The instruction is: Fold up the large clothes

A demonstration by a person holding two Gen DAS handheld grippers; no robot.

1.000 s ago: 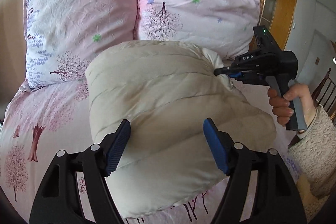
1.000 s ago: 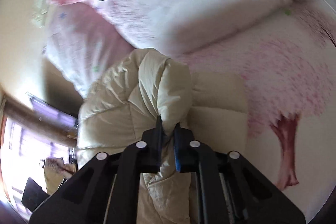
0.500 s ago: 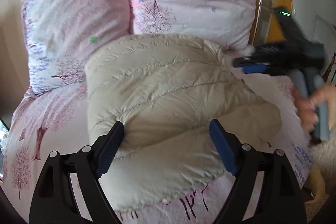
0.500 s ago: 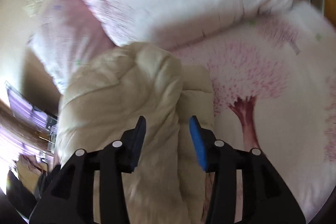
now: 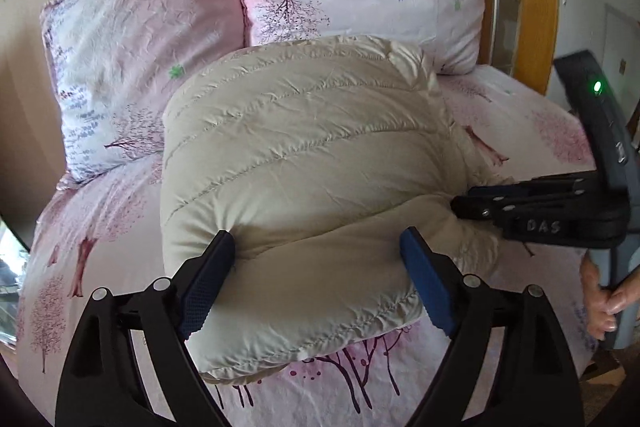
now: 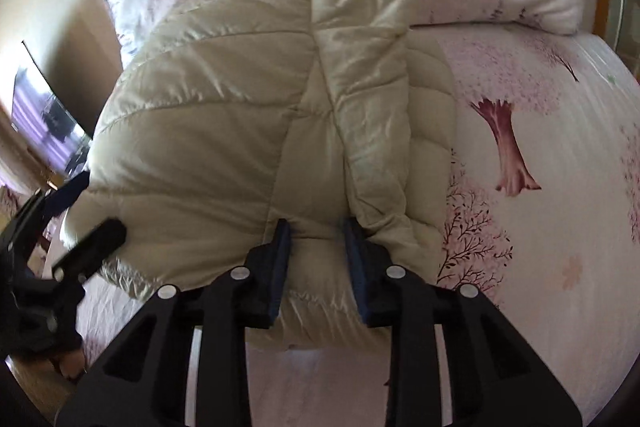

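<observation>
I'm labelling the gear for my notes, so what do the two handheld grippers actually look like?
Both are black plastic with silver rivets. The left gripper has textured blue pads. The right gripper has dark blue pads, white "DAS" lettering, a green light and a grey handle.

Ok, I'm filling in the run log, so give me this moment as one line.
stage: fold | item: cream puffer jacket bundled on bed | left gripper: open, straddling jacket | right gripper: open at jacket edge
</observation>
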